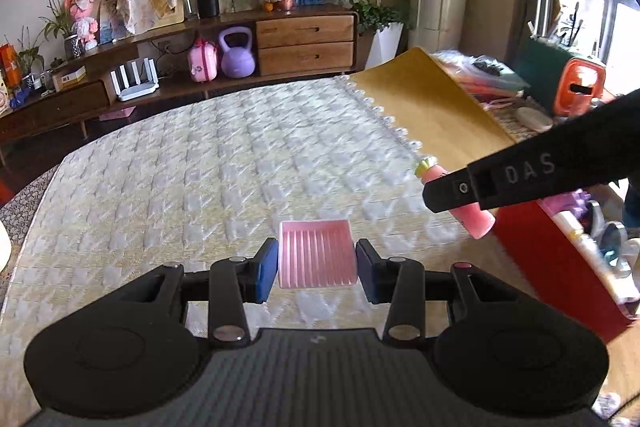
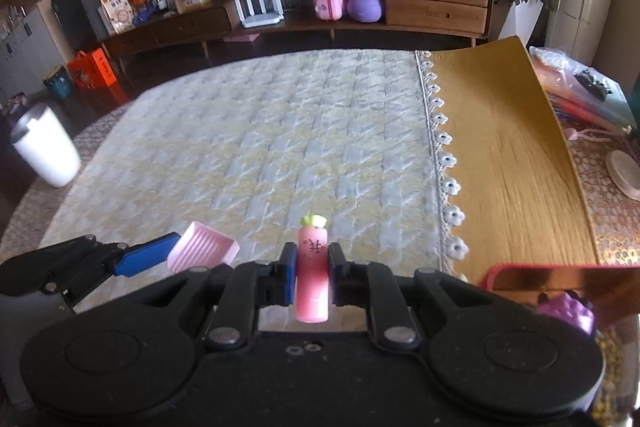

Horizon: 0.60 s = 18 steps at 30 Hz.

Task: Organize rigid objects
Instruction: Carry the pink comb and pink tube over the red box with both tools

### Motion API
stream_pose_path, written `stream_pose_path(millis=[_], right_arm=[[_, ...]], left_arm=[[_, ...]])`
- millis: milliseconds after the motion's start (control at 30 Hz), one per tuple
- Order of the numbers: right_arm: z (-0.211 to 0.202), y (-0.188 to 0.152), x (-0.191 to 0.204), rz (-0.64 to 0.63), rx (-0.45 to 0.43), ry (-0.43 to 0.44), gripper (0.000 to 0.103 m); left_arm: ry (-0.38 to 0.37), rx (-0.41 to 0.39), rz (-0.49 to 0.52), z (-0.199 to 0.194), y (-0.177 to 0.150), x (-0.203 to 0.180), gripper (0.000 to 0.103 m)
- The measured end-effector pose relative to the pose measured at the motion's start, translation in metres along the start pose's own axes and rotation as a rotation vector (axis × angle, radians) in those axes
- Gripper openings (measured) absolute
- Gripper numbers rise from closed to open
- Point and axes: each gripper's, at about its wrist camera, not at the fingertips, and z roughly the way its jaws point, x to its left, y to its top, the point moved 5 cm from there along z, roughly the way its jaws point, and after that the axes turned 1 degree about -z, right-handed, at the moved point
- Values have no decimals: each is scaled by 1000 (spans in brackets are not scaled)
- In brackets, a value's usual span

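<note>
My left gripper (image 1: 316, 269) is shut on a pink ribbed tray (image 1: 317, 254) and holds it above the quilted cloth (image 1: 208, 171). The tray also shows in the right wrist view (image 2: 204, 249), held by the left gripper (image 2: 172, 251) at lower left. My right gripper (image 2: 313, 277) is shut on a pink toy bottle (image 2: 313, 273) with a green-yellow cap, upright between the pads. In the left wrist view the right gripper (image 1: 452, 193) comes in from the right with the bottle (image 1: 466, 209) in it.
A red bin (image 1: 560, 267) with toys stands at the right, also in the right wrist view (image 2: 560, 277). A bare wooden tabletop (image 2: 504, 155) lies right of the cloth. A white bin (image 2: 46, 149) stands on the floor left. A sideboard (image 2: 320, 3) runs along the far wall.
</note>
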Motion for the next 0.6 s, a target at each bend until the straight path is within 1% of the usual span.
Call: stream_pose_path(millis=[267,433,600], right_arm=[[-52,-13,-19,24,-48,5,14],[-80,-22,-40,53,-71,-15,14],[-107,-34,-71,93,-92,-45,15]], left_arm=[[-38,-18,21,-36,11,-32,42],[-62,-30,44,-53,17,-59,42],[-85,-54,78,-69,25,-91,42]])
